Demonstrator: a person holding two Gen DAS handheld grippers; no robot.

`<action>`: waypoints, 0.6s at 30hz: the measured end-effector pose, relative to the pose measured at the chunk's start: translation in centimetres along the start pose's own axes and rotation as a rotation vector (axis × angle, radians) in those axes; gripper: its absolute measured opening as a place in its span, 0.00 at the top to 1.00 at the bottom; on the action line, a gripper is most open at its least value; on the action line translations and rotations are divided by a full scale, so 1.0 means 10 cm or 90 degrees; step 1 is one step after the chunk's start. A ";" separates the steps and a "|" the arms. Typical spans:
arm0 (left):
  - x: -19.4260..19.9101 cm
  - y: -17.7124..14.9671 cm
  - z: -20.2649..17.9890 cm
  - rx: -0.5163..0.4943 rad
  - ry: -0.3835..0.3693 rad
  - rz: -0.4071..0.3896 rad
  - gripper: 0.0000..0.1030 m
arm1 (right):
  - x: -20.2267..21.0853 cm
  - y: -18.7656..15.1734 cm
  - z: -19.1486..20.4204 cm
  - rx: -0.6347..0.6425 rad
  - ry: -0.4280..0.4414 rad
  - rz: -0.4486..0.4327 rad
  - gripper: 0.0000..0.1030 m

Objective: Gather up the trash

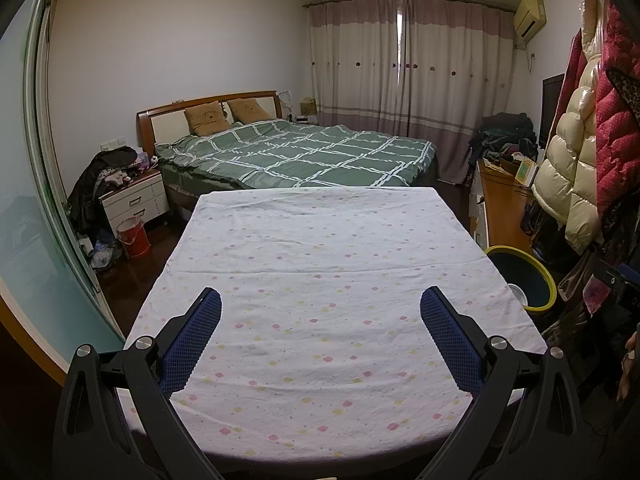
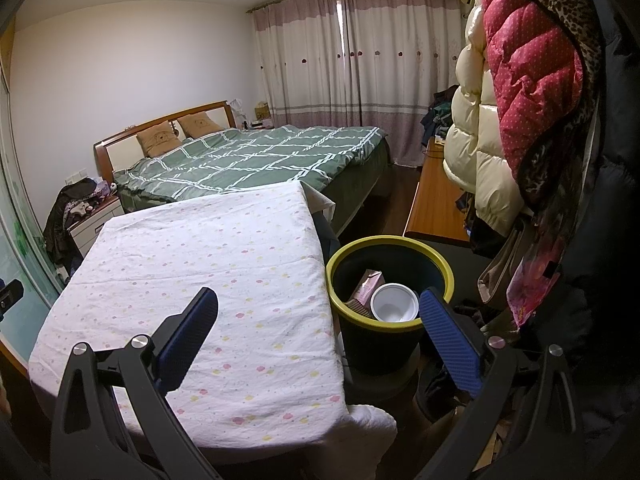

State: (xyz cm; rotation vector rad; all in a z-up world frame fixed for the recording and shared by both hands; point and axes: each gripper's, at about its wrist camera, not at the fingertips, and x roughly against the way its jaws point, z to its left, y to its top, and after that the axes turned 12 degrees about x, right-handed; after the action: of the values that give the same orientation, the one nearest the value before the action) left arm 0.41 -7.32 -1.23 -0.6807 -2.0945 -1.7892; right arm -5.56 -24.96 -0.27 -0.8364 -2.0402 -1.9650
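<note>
Both grippers hover side by side over the tabletop (image 1: 320, 264), which is covered w/ a white cloth dotted in pink and yellow. Left gripper (image 1: 320, 312) points straight down the length of the cloth toward the bed (image 1: 296, 152) w/ the green checked duvet; its blue-padded fingers (image 1: 196, 340) are spread wide, nothing between them, only bare cloth below. Held level, tilted a bit downward.

Right gripper (image 2: 318, 312) sits further to the right, straddling the tabletop's right edge: its left finger (image 2: 188, 336) is over the cloth, its right finger (image 2: 448, 336) is over the near rim of the trash bin (image 2: 440, 268). Jaws wide apart here too, holding nothing.

The bin is dark w/ a yellow-green rim, standing just beside the tabletop's right side, below its level. Inside it: a white plastic cup (image 2: 394, 302) lying w/ its mouth toward the camera, and a pink carton (image 2: 368, 286) leaning just behind it, touching. From the left wrist view only part of the bin shows at right, w/ a sliver of the white cup at the cloth edge.

Right of the bin, coats hang in a bunch: a cream puffer jacket (image 2: 476, 160) and a red quilted one (image 2: 532, 80). Closed curtains (image 2: 360, 60) at the far wall. A bit of a person's hand (image 1: 628, 364) shows at the right edge of the left wrist view.
</note>
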 end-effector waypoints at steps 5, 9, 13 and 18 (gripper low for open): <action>0.00 -0.01 0.00 0.000 0.001 0.000 0.05 | 0.00 0.00 0.00 0.000 0.000 0.001 0.07; -0.01 0.00 0.01 0.000 0.001 0.002 0.05 | -0.01 0.01 -0.01 0.000 0.000 0.001 0.07; -0.01 0.00 0.01 0.000 0.001 0.001 0.05 | -0.01 0.00 0.00 0.000 0.000 0.002 0.07; -0.03 0.00 0.03 0.003 -0.002 0.009 0.05 | -0.02 -0.01 0.01 0.000 0.001 0.003 0.07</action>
State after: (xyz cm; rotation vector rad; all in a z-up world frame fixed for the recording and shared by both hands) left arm 0.65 -7.08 -1.43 -0.6960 -2.0886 -1.7767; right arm -5.41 -24.92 -0.46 -0.8391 -2.0363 -1.9618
